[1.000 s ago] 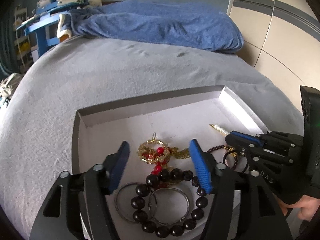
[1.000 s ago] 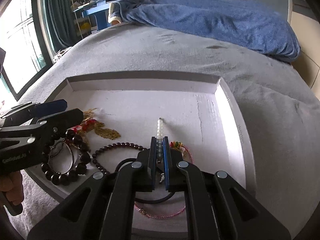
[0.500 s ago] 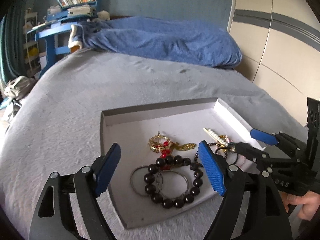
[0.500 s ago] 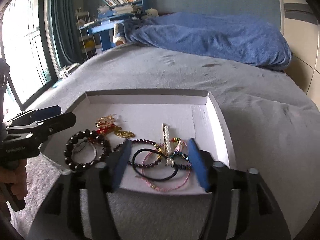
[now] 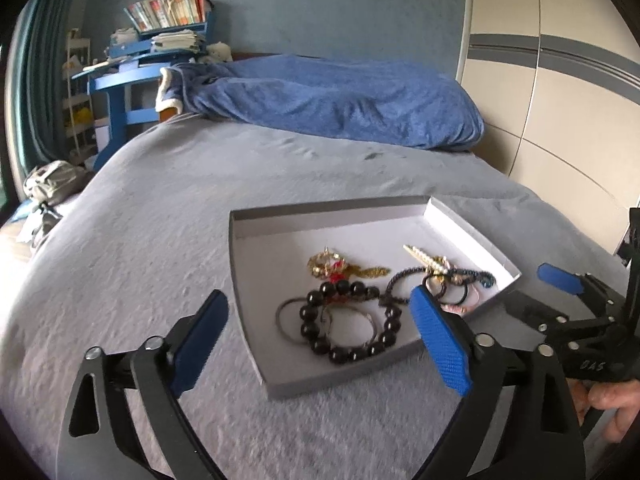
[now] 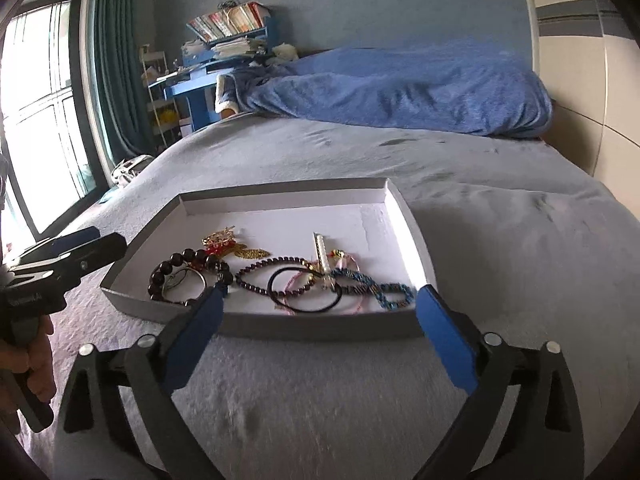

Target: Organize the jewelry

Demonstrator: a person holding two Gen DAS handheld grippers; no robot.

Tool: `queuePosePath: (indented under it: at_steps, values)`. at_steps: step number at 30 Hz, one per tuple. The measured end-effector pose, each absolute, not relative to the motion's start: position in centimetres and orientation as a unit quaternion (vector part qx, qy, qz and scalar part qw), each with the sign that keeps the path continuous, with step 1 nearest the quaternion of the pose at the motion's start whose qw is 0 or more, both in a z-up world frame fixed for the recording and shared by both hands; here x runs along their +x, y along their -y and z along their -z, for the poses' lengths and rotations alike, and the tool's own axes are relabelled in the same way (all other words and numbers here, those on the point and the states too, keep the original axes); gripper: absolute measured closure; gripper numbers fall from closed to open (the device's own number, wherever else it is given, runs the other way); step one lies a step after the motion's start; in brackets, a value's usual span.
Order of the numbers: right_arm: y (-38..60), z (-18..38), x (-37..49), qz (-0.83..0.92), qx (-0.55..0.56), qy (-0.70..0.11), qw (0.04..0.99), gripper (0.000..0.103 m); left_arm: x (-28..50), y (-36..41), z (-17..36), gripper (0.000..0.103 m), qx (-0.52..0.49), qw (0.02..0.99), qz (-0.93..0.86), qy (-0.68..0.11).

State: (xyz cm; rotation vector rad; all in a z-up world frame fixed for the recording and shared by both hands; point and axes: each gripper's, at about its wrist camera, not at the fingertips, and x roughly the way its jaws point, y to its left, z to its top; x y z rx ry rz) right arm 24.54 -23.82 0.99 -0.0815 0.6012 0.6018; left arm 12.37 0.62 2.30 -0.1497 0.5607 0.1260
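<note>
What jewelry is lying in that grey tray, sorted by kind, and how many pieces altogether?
In the tray:
Beaded bracelets: 2, large dark beads, small dark beads
Metal bangles: 2
Black hair tie: 1
Pearl clip: 1
Gold and red ornament: 1
Blue braided band: 1
Pink cord bracelet: 1
Total: 9
</note>
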Motion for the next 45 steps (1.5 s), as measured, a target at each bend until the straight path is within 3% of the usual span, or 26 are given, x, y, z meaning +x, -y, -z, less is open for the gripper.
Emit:
queuePosePath:
  at_steps: [17,45]
  values:
    - [26.1,0.2,20.5,-0.294,-0.031,-0.294,0.909,0.006,6.8,-1.3,-0.8,0.005,-0.089,0.963,-0.081,-0.243]
    - [26.0,-0.5,18.3,-0.296,-0.057,-0.259,0.918,0.006,6.4,-0.4,-0.8,0.005,-0.067,0.964,-0.083,-0.242]
